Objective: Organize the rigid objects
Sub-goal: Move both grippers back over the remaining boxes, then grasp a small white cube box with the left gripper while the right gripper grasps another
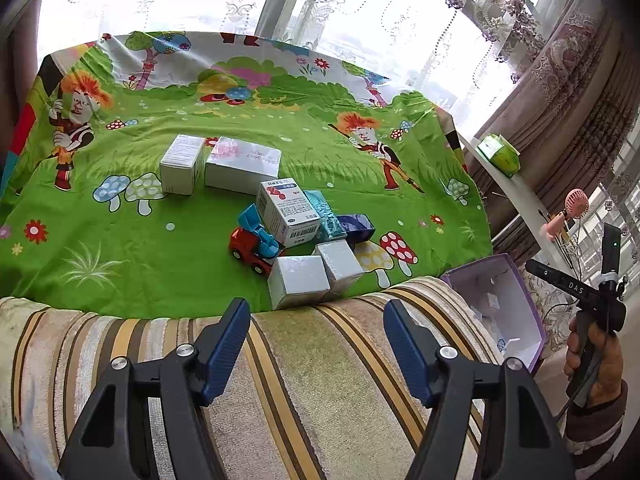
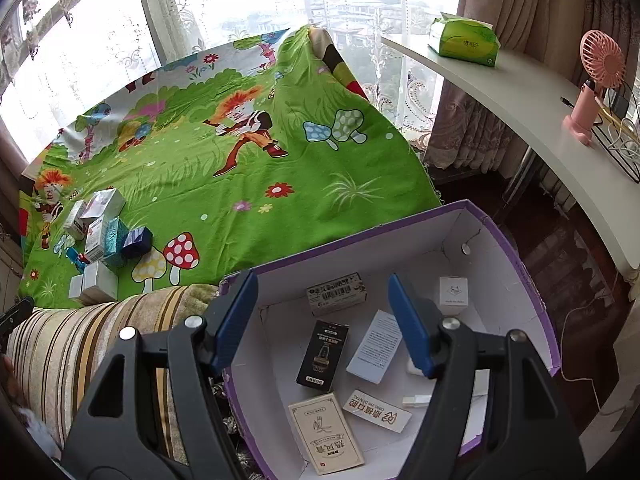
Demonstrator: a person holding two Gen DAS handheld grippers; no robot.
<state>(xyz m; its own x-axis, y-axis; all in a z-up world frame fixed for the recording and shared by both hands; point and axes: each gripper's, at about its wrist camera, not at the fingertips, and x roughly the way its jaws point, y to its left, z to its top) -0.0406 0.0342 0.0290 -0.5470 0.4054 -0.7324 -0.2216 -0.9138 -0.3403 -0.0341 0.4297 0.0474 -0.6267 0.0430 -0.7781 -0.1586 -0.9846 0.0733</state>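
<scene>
The left wrist view looks forward and steeply down between its own two blue-padded fingers (image 1: 224, 350), which fill the lower frame above a striped beige-and-brown cushion (image 1: 320, 380). Beyond, at mid-frame, lies the green cartoon-print cloth (image 1: 180, 272) with a cluster of small cardboard boxes (image 1: 298, 286), fairly near.

The right wrist view also tilts down, hovering close over an open purple-edged white carton (image 2: 516, 264) that takes the lower right of the frame.

Both views share the cloth, the box cluster (far left in the right view), the cushion, the carton (lower right in the left view), the white curved shelf (image 2: 520, 92) and the curtained windows (image 1: 380, 8).
</scene>
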